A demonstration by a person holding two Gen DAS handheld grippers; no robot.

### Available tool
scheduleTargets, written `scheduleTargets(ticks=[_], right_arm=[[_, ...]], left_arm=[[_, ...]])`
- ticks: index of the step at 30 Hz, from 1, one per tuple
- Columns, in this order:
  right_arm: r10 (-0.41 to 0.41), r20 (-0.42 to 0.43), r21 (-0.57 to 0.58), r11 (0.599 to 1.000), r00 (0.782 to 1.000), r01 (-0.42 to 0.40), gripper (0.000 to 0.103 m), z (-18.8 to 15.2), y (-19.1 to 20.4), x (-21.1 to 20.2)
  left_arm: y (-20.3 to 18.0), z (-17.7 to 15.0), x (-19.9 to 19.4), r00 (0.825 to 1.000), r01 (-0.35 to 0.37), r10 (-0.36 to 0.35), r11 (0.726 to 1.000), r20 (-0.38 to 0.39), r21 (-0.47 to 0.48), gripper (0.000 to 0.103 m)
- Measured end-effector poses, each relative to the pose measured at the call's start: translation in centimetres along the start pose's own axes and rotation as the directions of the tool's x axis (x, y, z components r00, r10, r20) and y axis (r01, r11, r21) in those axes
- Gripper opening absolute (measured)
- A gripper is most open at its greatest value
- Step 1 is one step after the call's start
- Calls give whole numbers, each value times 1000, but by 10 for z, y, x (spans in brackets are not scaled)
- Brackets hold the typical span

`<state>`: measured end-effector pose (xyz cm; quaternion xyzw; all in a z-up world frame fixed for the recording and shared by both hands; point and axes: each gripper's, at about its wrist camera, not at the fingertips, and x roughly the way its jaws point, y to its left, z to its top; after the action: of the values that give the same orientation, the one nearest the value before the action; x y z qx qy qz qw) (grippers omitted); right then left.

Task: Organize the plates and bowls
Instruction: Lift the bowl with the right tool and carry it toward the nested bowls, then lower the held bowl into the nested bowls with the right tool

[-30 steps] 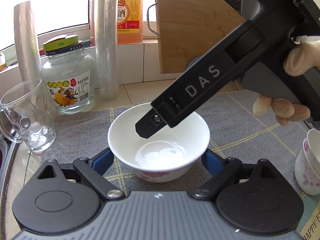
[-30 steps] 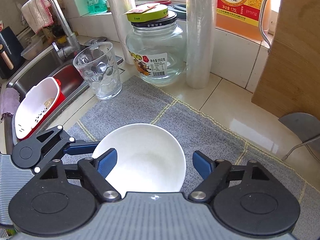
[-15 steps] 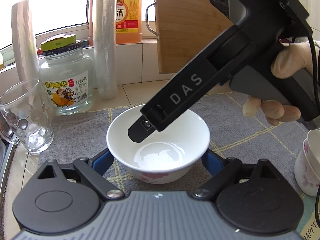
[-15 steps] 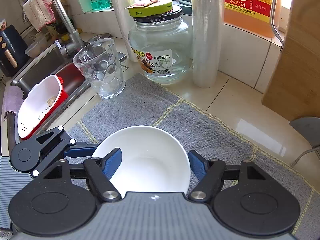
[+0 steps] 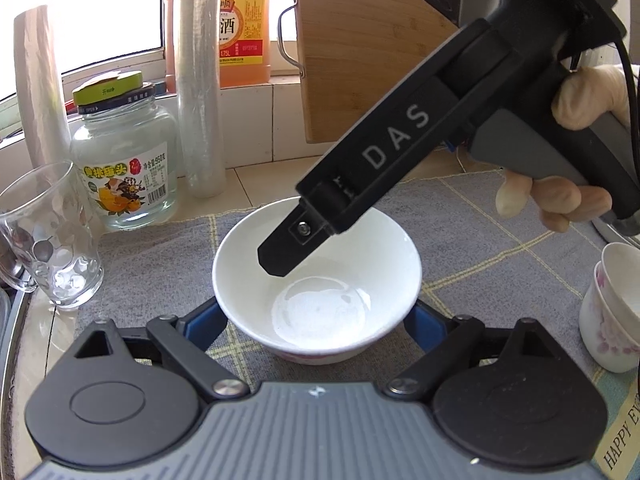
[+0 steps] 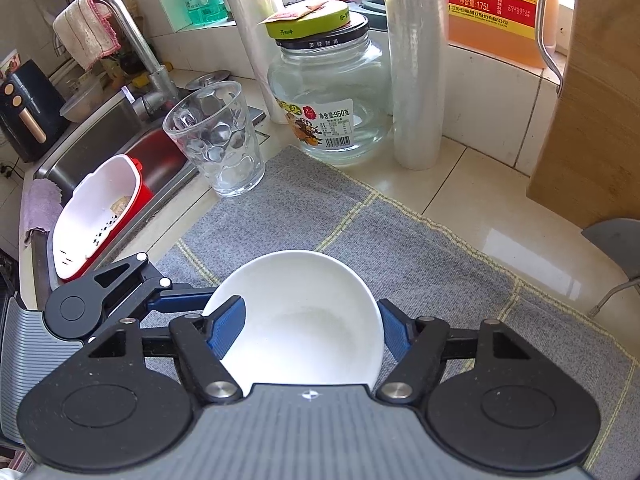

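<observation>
Left gripper (image 5: 316, 316): fingers spread wide, one blue pad on either side of the white bowl (image 5: 316, 288), which stands on the grey mat (image 5: 160, 256) directly ahead between them; whether the pads touch the bowl's wall cannot be told. Right gripper (image 6: 312, 328): also spread, one blue pad (image 6: 226, 326) inside the bowl's left rim, the other at the outside of the right rim, contact unclear. In the left wrist view its black finger (image 5: 288, 252) dips from upper right into the bowl's mouth, above the floor.

Right of the left gripper, near the mat's edge, stands a stack of flowered cups (image 5: 612, 312), apart from the bowl. Ahead-left, a glass tumbler (image 5: 48, 236) sits at the mat's left border; bare mat lies between it and the bowl. Farther ahead: a glass jar (image 5: 124, 164), a film roll (image 5: 200, 80) and a wooden board (image 5: 360, 48) against the tiled wall. Left of the right gripper, beyond the counter edge, lies the sink (image 6: 120, 148).
</observation>
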<state>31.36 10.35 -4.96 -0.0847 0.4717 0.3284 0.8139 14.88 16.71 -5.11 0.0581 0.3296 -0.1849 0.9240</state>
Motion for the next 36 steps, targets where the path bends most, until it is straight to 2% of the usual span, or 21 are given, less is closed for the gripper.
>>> scheduleTargets(ticks=[19, 36], right_arm=[[33, 13, 76, 997, 999, -34, 80, -49, 21, -57], [-16, 85, 96, 995, 996, 8, 81, -104, 33, -118]], left_arm=[[-34, 1, -51, 992, 114, -107, 985, -62, 129, 94], [-86, 3, -84, 988, 153, -145, 965, -51, 212, 94]])
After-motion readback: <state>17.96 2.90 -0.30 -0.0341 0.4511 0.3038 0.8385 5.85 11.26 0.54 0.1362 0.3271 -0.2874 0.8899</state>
